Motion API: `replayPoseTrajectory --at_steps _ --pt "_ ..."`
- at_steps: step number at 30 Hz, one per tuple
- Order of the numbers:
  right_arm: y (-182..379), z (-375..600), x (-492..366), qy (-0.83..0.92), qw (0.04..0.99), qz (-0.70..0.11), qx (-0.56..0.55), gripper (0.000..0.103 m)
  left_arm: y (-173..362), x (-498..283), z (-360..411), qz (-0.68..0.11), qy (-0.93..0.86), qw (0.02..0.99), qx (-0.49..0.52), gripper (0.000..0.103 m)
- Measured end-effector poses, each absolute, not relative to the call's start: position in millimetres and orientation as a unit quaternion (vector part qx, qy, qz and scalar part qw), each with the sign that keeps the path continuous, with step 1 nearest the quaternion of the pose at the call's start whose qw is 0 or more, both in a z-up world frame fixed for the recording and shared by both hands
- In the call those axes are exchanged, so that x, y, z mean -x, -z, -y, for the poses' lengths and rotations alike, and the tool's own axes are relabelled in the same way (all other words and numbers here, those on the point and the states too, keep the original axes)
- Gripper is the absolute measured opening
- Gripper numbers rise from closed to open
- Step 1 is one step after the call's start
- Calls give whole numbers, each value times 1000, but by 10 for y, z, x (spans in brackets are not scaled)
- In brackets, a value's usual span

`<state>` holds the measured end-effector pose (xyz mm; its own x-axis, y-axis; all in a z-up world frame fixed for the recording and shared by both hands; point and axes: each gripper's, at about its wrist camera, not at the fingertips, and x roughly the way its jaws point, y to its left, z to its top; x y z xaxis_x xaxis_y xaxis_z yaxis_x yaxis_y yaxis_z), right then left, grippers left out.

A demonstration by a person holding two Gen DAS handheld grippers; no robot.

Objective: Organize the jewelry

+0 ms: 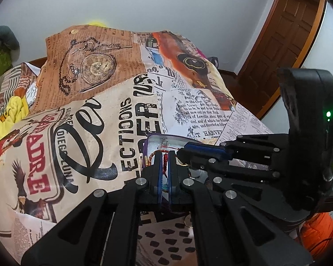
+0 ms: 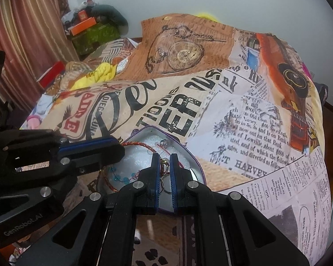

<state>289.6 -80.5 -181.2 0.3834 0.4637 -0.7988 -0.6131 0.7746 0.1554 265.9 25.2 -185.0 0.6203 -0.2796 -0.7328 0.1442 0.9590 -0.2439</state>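
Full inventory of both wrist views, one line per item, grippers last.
jewelry tin: 1, purple rim, white foam lining, on the bedspread under both grippers
red braided cord: 1, red-gold, curving along the tin's left side
red thread bracelet: 1, red, between the left gripper's fingers
beaded chain: 1, turquoise and pink beads, on the foam, lower left
gold ring piece: 1, gold, between the right gripper's fingers
bedspread: 1, newspaper and pocket-watch print, covers the bed
door: 1, brown wood, right background
curtain: 1, striped red-brown, left background
left gripper: 1, black with blue pads, nearly closed over the tin
right gripper: 1, black with blue pads, narrow gap, over the tin
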Motion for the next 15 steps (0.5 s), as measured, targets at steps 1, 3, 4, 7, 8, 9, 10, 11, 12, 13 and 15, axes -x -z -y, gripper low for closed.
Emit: replayPoseTrajectory --at_steps 1,3,4,7,8,9,10,11,12,13,15 --pt "1817 797 -2895 -325 827 -451 85 8 1851 -2660 -258 -420 118 896 82 1" --pt "1814 791 -2884 -324 828 -449 88 8 1854 -2671 -264 -423 116 895 81 1" --pt "1807 786 -2874 -323 829 -447 90 8 1854 -2671 -264 -425 115 894 80 1" --pt "1788 769 -2855 -323 829 -446 97 8 1831 -2654 -263 -425 111 895 76 2" --pt "1779 769 -2848 -323 829 -446 98 8 1821 -2647 -262 -425 109 895 74 3" --pt "1773 769 -2843 -322 829 -446 99 9 1806 -2637 -265 -424 108 896 74 3" --pt "1766 771 -2837 -322 829 -446 100 10 1784 -2624 -268 -422 106 897 73 6" --pt "1757 776 -2830 -321 829 -446 100 14 1767 -2618 -269 -421 105 898 73 9" --pt "1738 786 -2816 -320 830 -445 100 18 1742 -2607 -273 -420 103 899 73 10" --pt "1724 791 -2802 -319 832 -443 101 20 1725 -2599 -275 -419 102 900 72 12" --pt "1668 818 -2766 -316 836 -436 102 26 1684 -2574 -275 -416 99 901 70 13"
